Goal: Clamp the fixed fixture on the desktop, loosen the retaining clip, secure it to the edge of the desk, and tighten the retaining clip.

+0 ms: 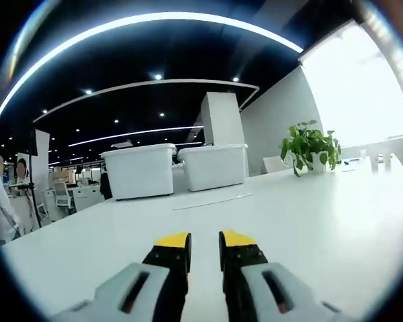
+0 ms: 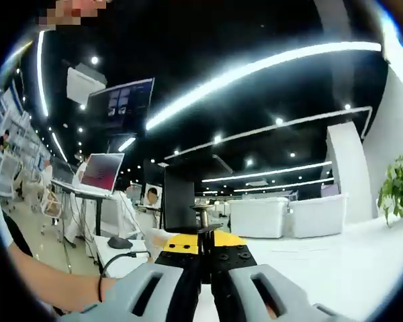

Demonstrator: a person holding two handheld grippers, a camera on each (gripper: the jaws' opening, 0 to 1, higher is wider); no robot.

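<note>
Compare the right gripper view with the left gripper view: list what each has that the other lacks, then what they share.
Right gripper view alone: the right gripper shut on the black fixture, its screw standing up; a laptop.
Left gripper view alone: the left gripper, jaws open, holding nothing.
Shared: white desk, two white bins, potted plant.

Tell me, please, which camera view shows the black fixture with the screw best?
The right gripper view: the black fixture stands clamped between the right gripper jaws, its screw rising above them. In the left gripper view I see the white desk and the open left gripper.
</note>
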